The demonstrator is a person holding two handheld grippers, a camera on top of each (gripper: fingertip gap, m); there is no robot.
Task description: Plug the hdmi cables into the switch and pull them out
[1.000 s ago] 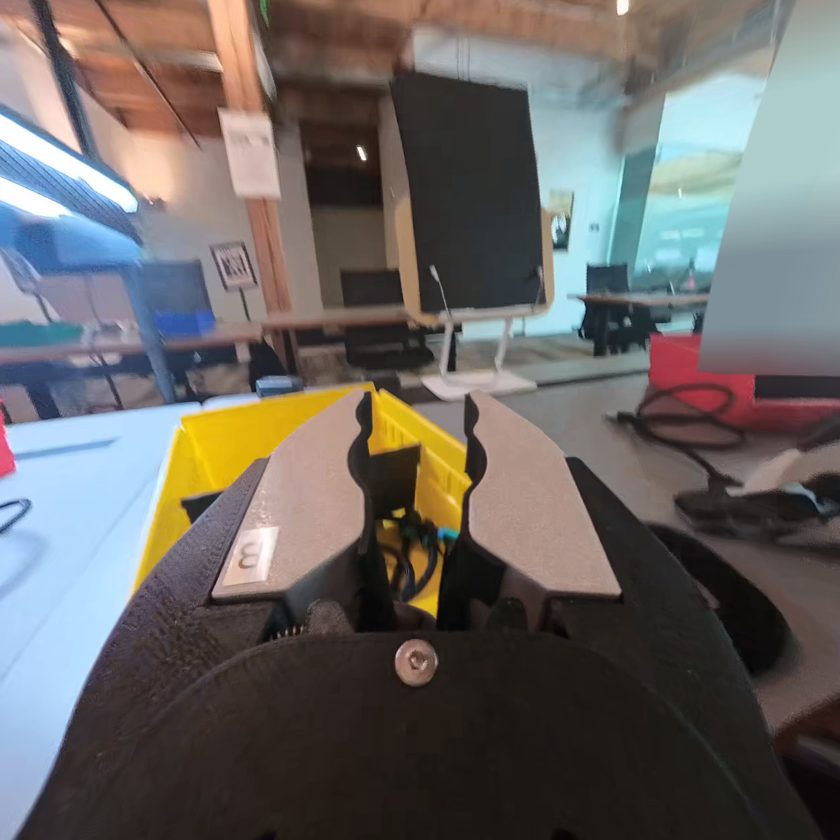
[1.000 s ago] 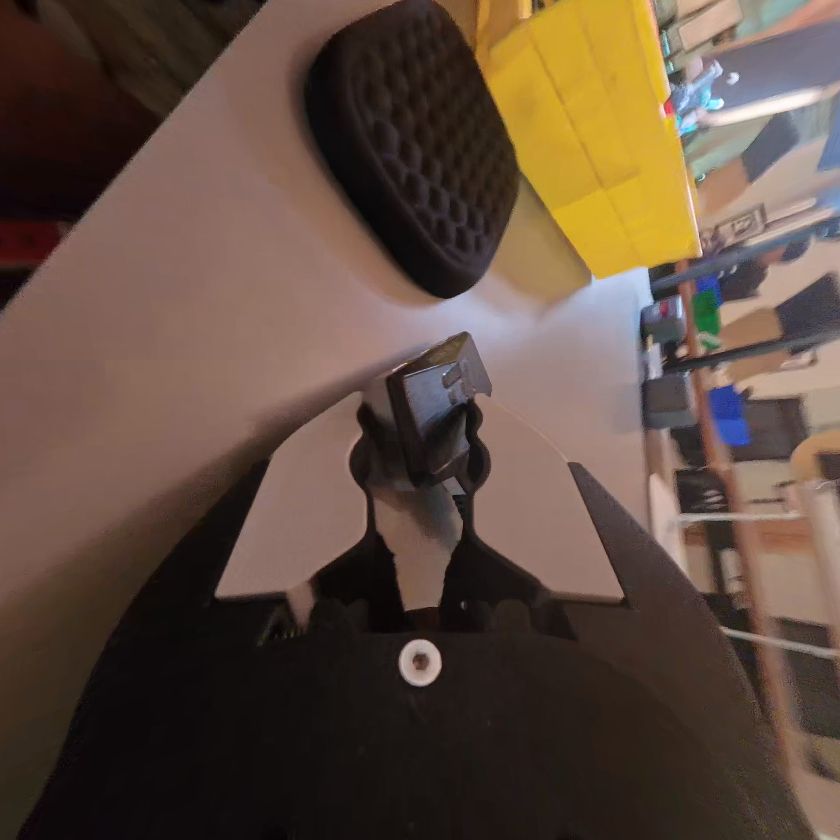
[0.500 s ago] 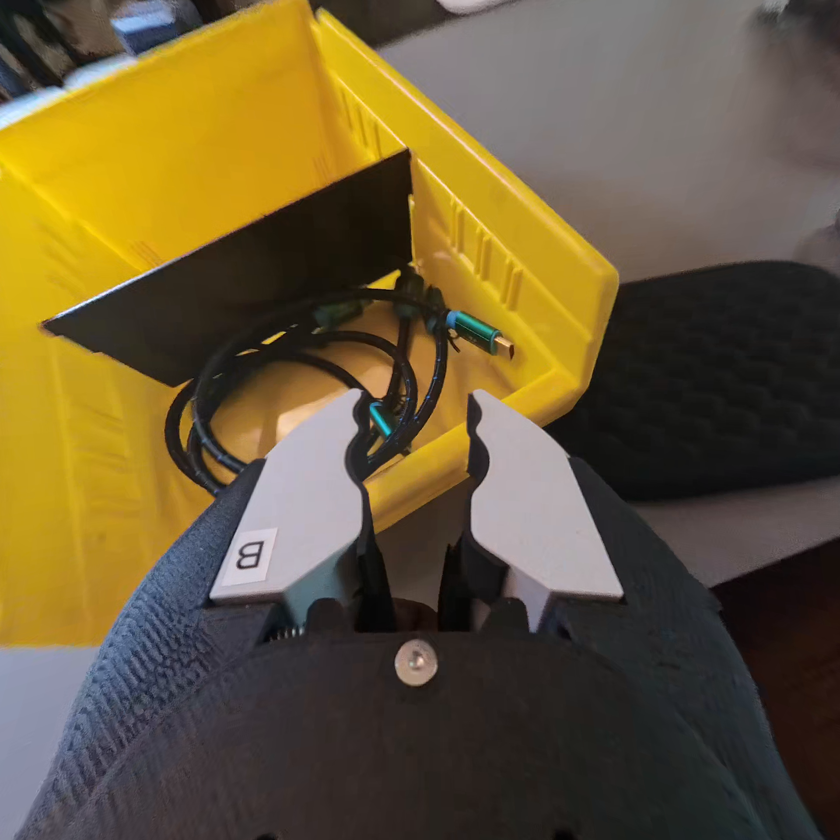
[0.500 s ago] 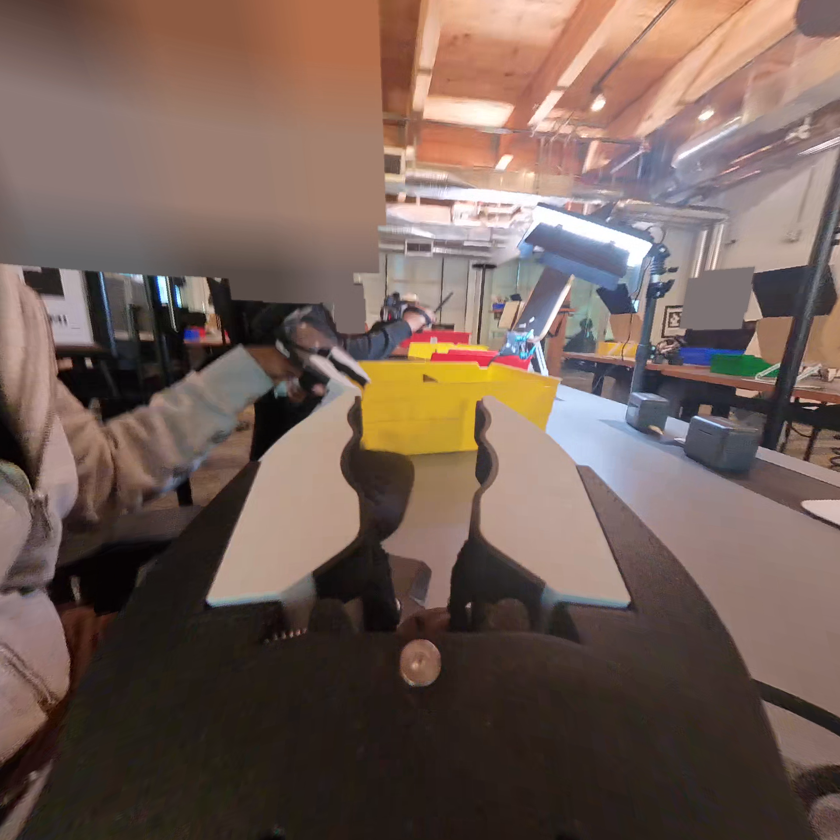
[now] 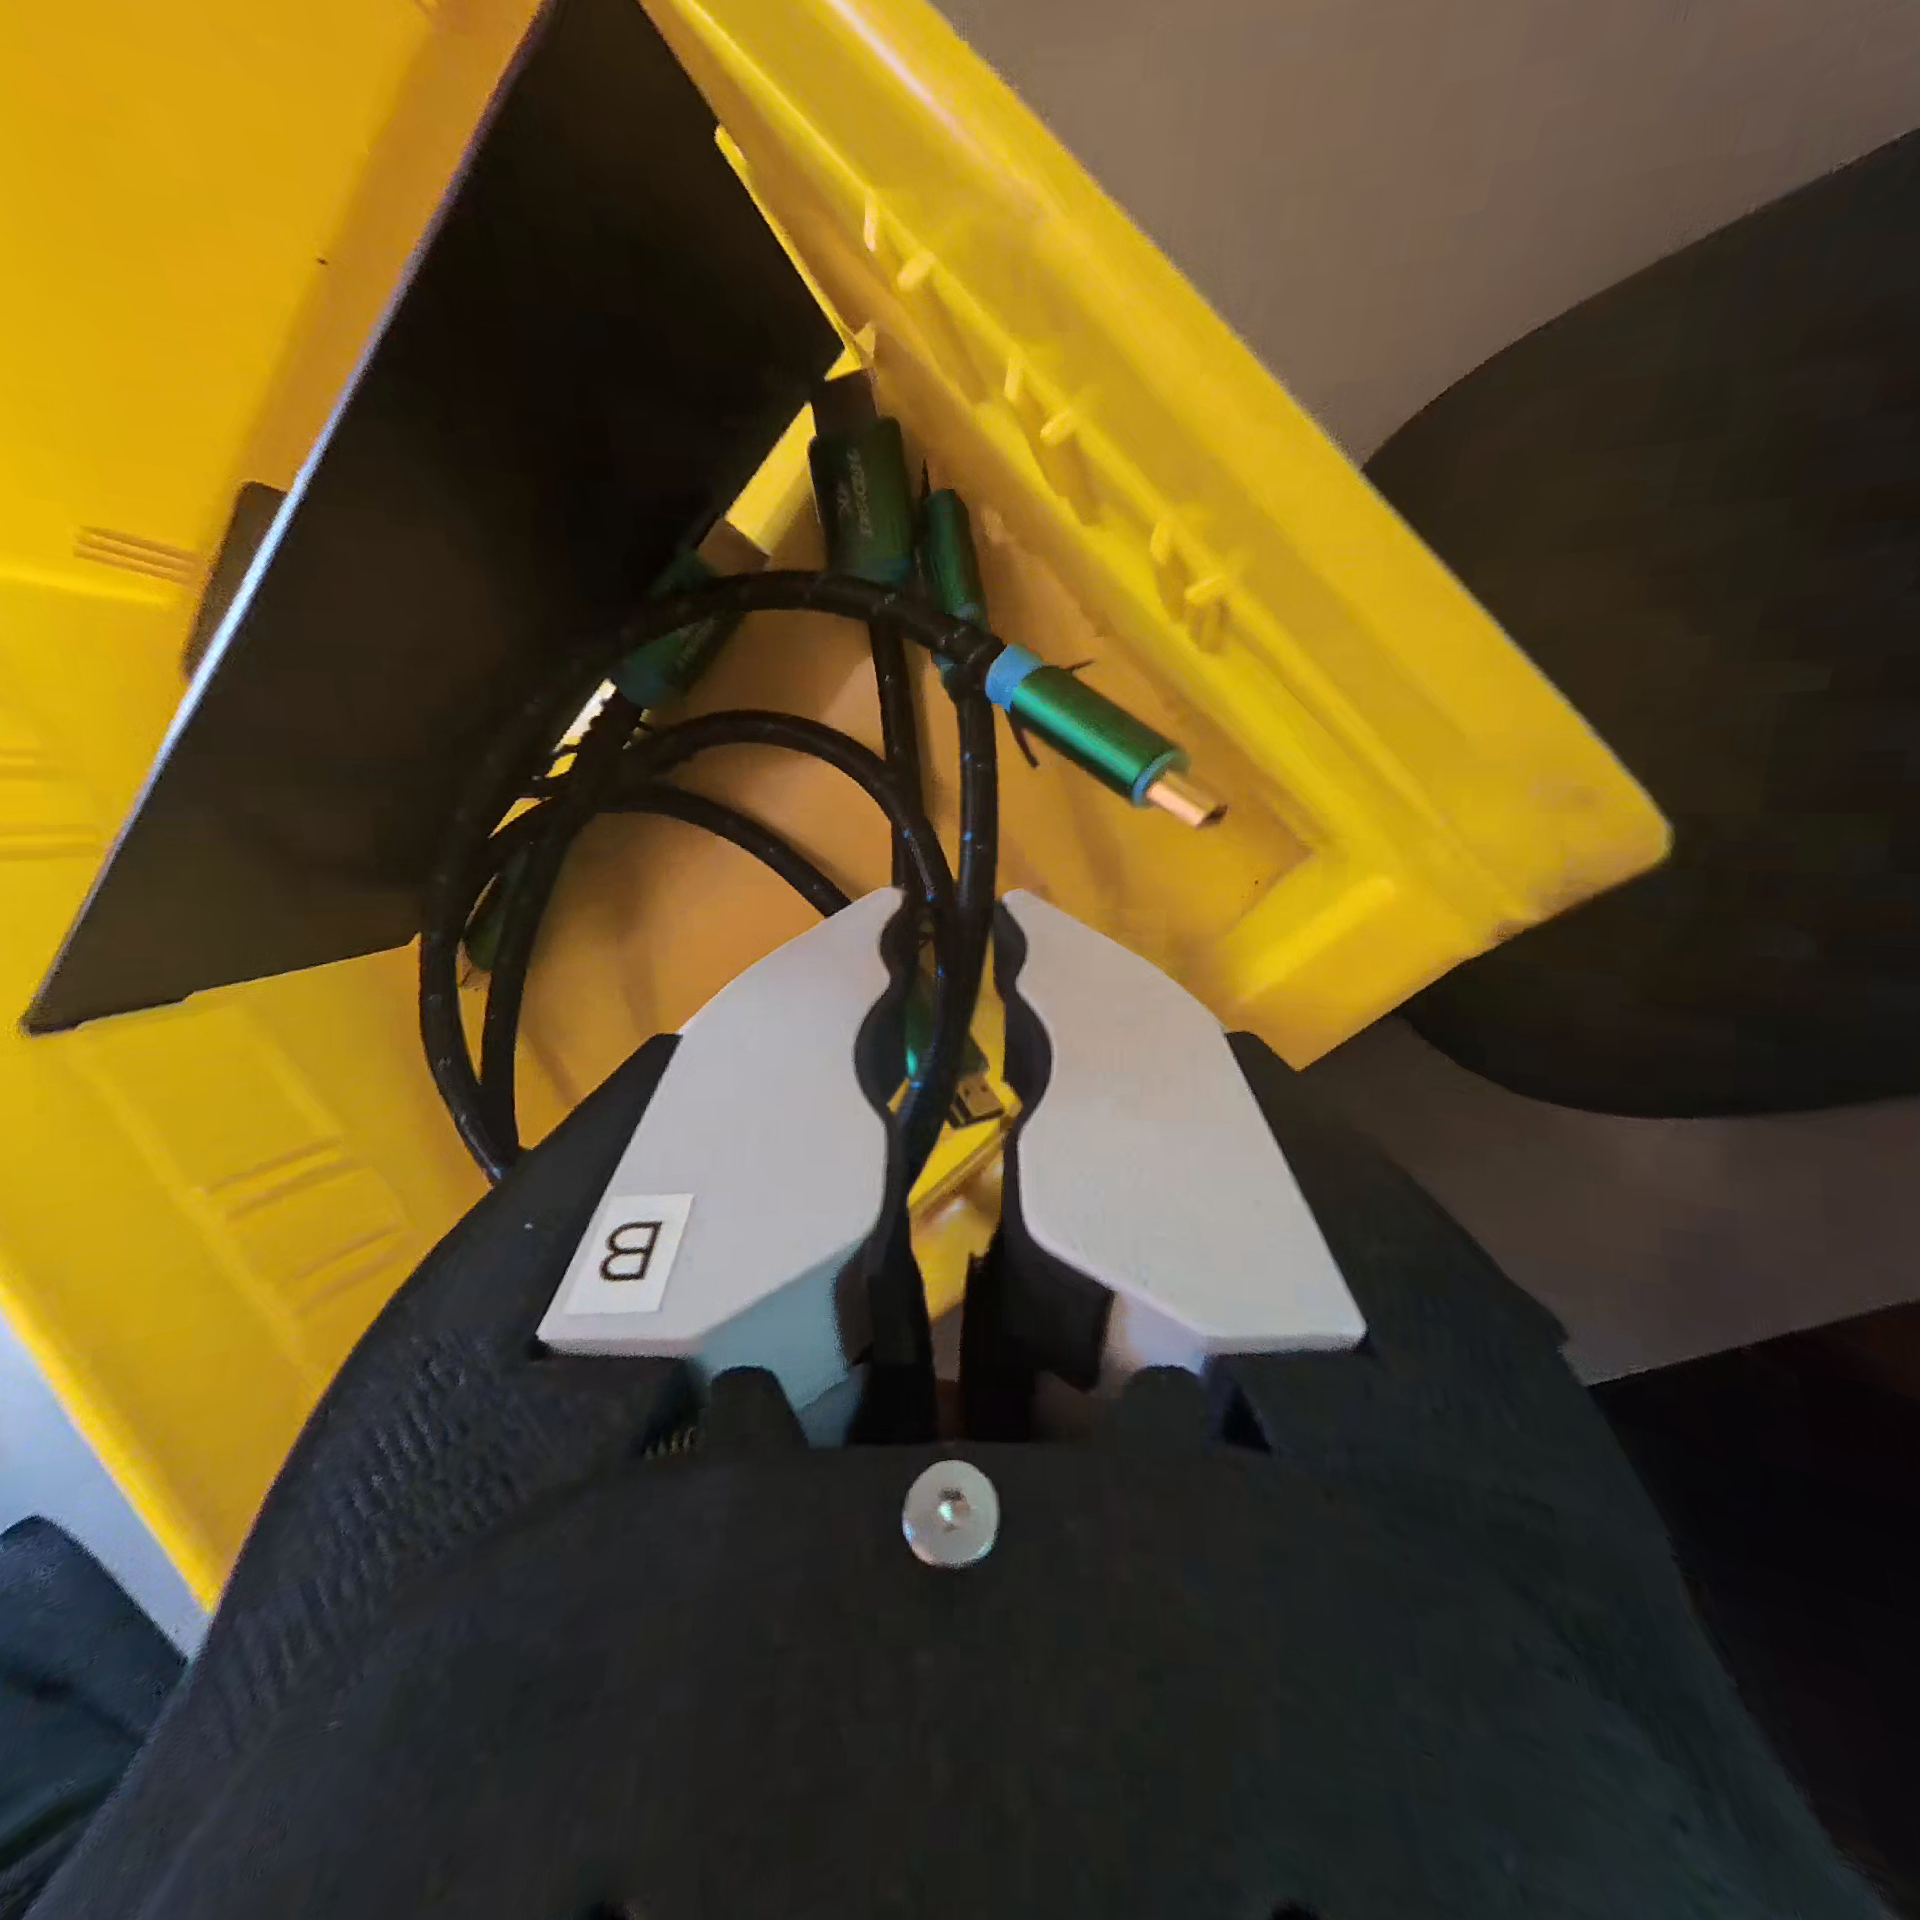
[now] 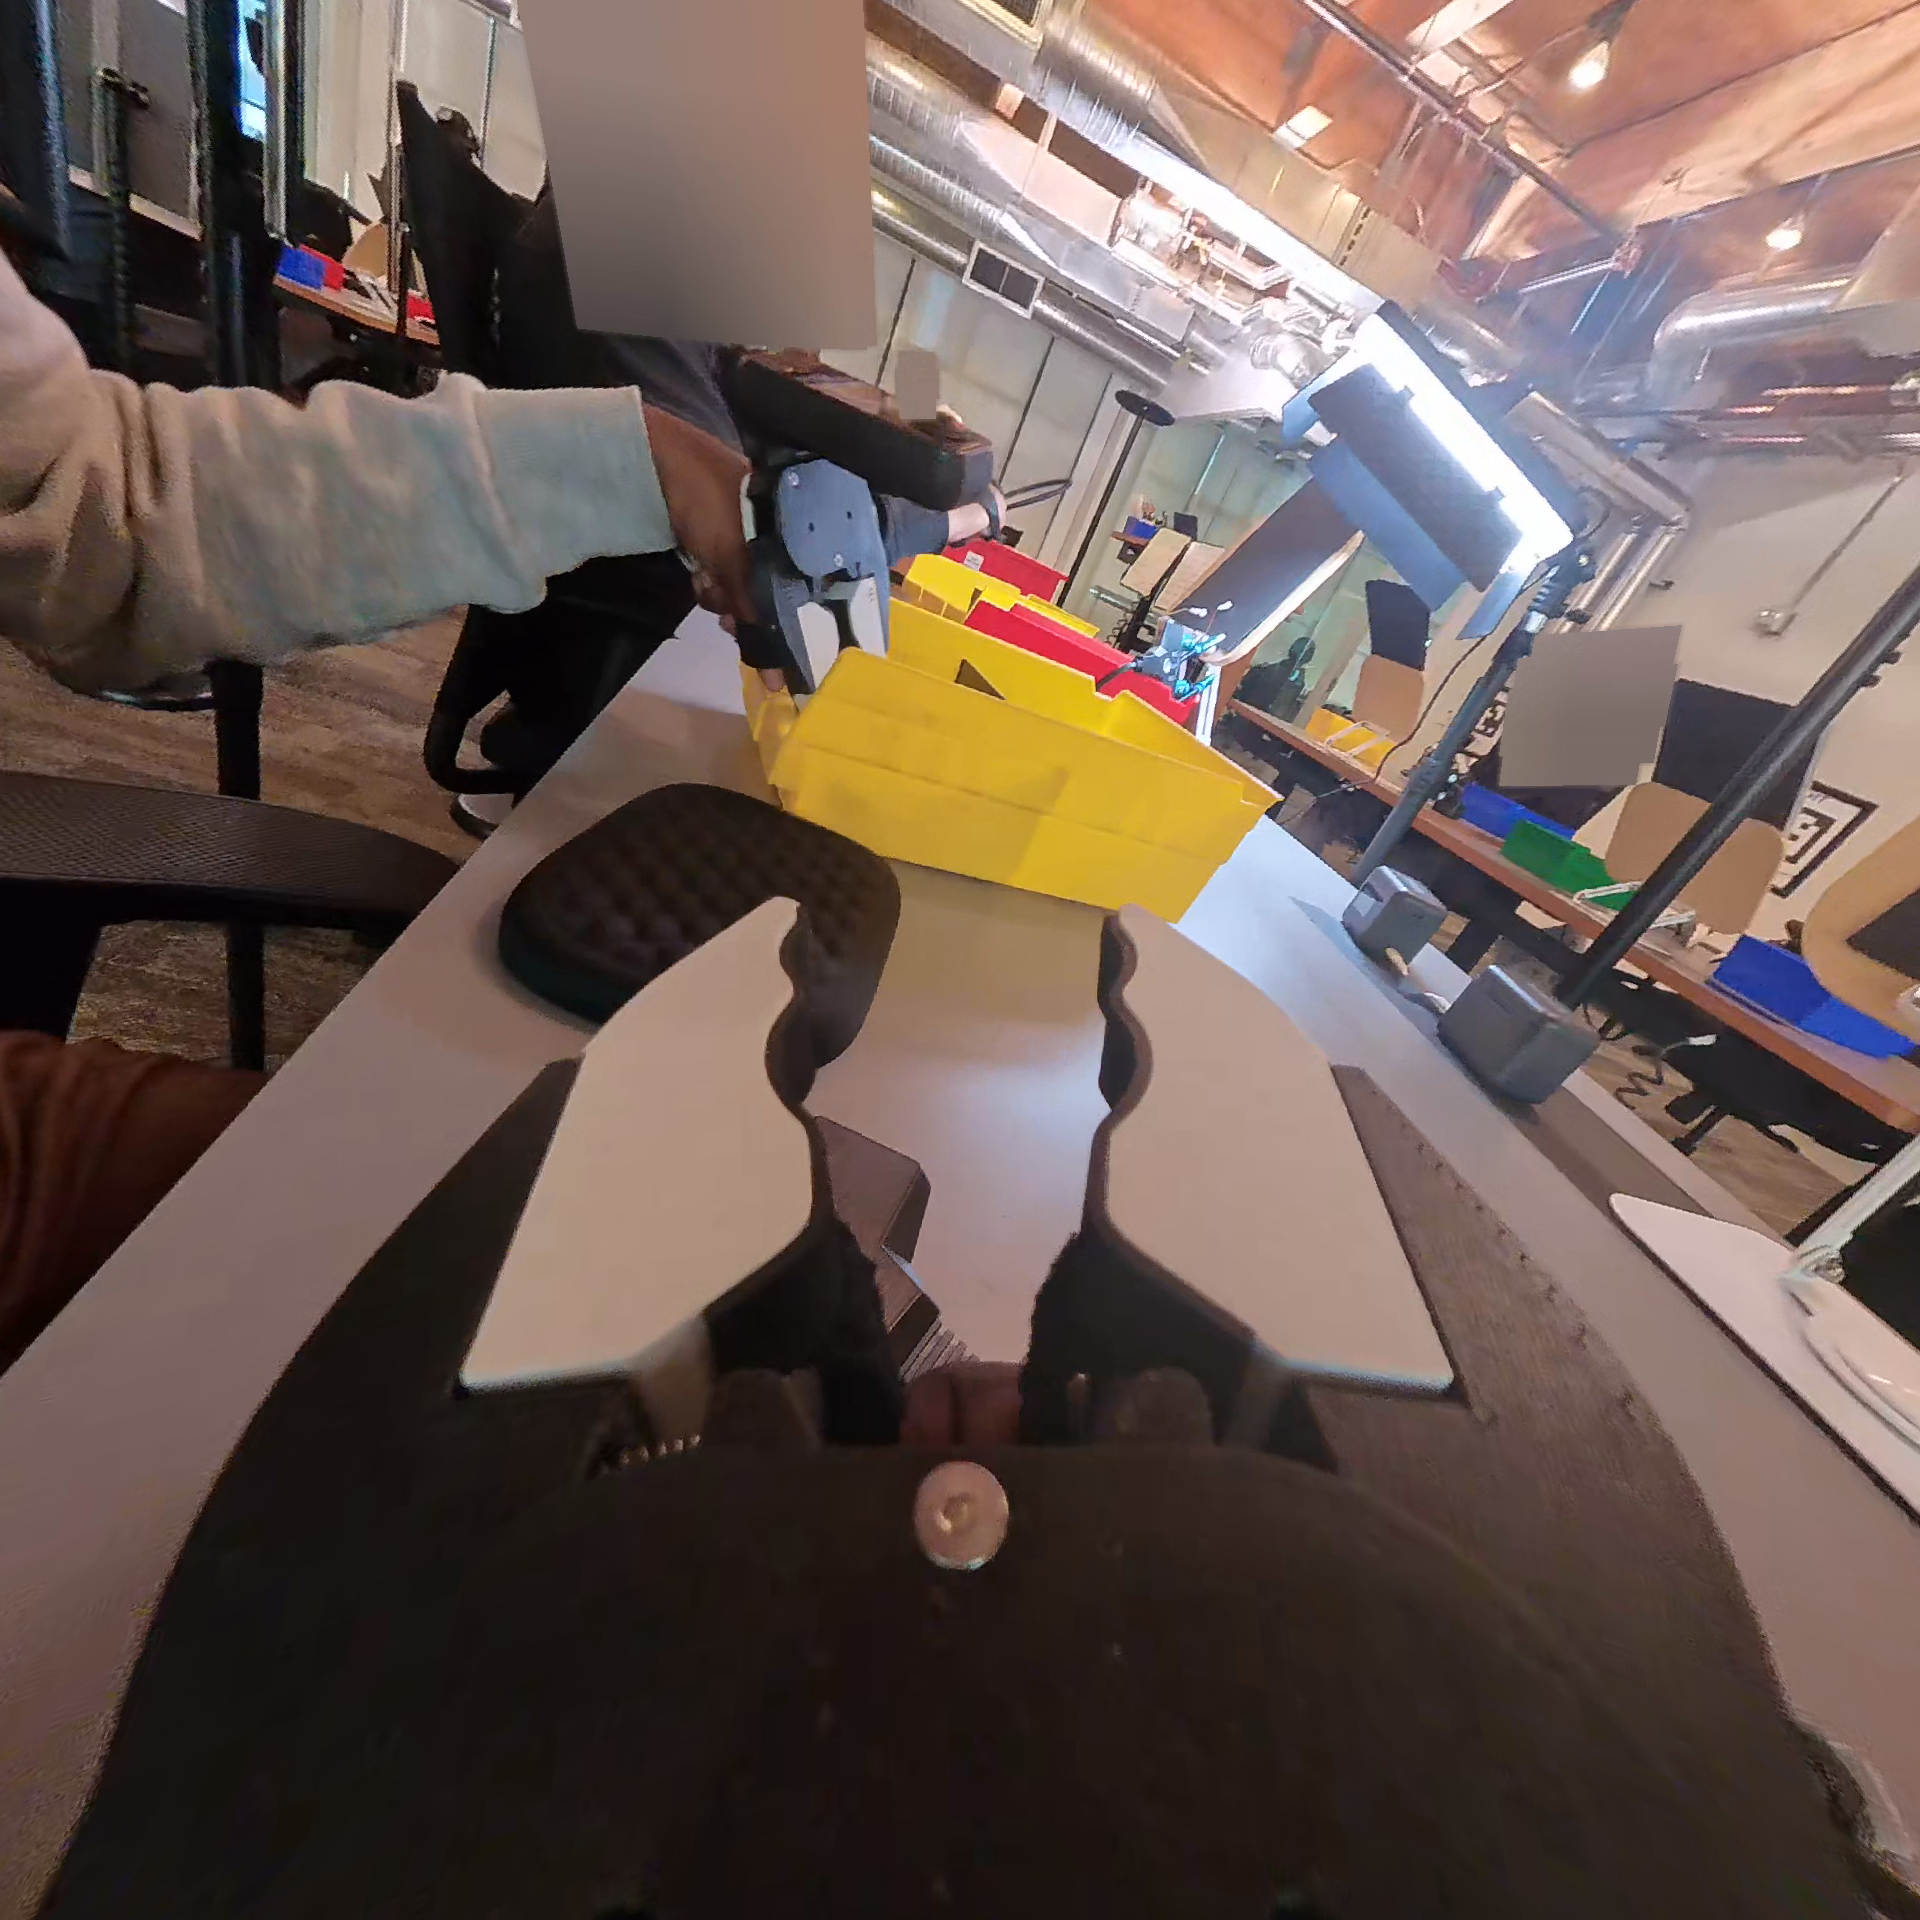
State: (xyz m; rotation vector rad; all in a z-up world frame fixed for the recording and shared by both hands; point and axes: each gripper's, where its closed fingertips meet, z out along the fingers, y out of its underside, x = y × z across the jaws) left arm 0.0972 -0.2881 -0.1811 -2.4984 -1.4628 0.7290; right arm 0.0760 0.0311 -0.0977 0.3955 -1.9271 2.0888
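Left claw (image 5: 948,925) narrow over tangled cables (image 5: 940,748) in yellow bin (image 5: 1143,343), nothing gripped; risk of snagging several. Right claw (image 6: 951,925) wide, empty, switch (image 6: 883,1195) unsecured on counter (image 6: 987,1049)

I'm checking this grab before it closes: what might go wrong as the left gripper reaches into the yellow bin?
1. The left gripper, jaws apart, straddles two crossing strands of the black cables, so it may clamp cord rather than a green plug.
2. The cables are looped together; lifting one could drag the rest from the yellow bin.
3. A plug lies close by the bin's front wall, leaving little room.
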